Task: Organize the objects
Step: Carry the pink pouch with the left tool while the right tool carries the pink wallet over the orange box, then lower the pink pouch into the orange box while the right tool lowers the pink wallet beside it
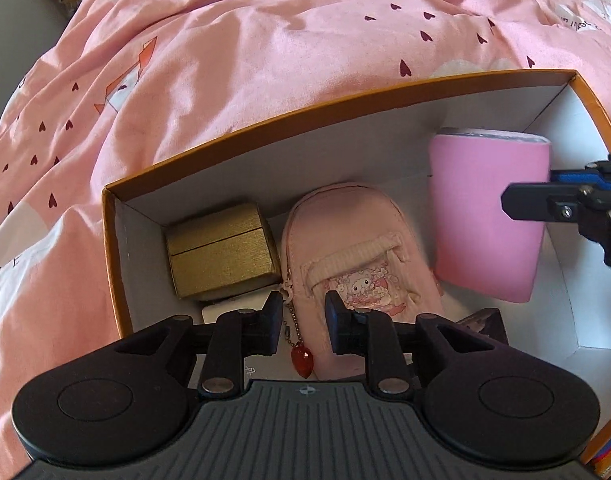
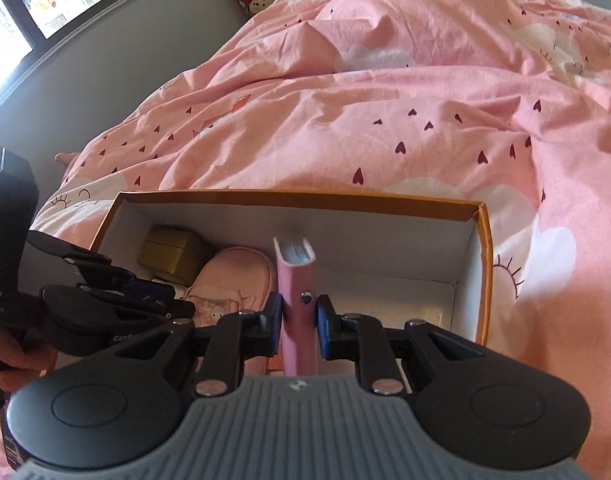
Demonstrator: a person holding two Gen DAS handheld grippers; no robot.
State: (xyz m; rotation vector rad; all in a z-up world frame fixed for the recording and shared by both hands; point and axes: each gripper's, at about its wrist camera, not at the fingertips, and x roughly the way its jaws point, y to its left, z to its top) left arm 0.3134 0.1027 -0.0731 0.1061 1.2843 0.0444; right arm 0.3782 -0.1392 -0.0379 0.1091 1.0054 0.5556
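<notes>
Pink notebook gripped over the orange box
Right gripper jaws clamp it at frame centre; left gripper jaws stand narrowly apart, empty, above the pink pouch beside a gold box.

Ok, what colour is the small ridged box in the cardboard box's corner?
Gold: the small ridged box has a brushed metallic finish, clearest in the left wrist view.

Left gripper parted, right gripper clamped

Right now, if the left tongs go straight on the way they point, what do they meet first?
Most likely the pink mini backpack lying in the orange box; the left tongs hang open just above its lower edge, though depth is unclear.
</notes>
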